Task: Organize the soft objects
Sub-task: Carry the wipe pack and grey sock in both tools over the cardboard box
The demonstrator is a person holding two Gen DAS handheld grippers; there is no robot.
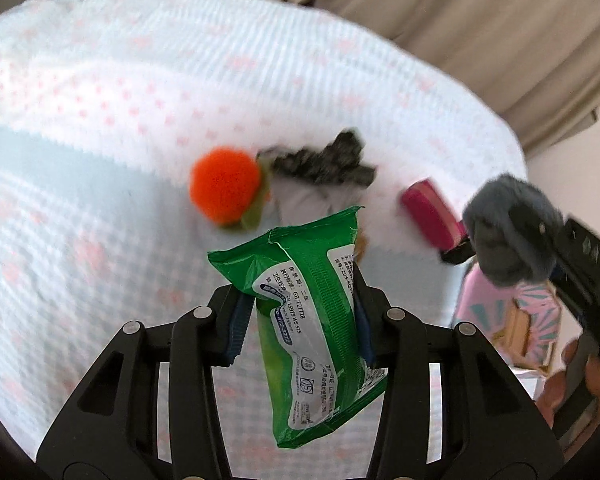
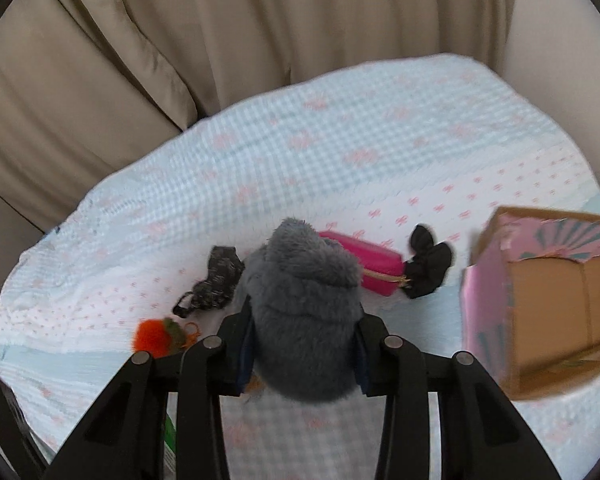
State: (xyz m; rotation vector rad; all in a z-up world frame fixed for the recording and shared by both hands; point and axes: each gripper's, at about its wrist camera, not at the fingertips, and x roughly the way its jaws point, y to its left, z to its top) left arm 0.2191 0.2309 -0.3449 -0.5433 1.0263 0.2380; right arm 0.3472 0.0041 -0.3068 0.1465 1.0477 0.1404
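My left gripper (image 1: 300, 304) is shut on a green wet-wipes pack (image 1: 316, 328) and holds it above the bed. My right gripper (image 2: 304, 344) is shut on a grey plush toy (image 2: 306, 312), which also shows at the right of the left wrist view (image 1: 508, 232). On the bedspread lie an orange pompom (image 1: 224, 184) (image 2: 154, 334), a dark speckled fabric piece (image 1: 324, 160) (image 2: 216, 282), a pink pouch (image 1: 432, 212) (image 2: 372, 266) and a black bow (image 2: 426, 266). An open pink cardboard box (image 2: 488, 296) stands at the right.
The light blue and white patterned bedspread (image 2: 340, 152) covers the bed. Beige curtains (image 2: 180, 40) hang behind it. The box also shows low at the right of the left wrist view (image 1: 536, 320).
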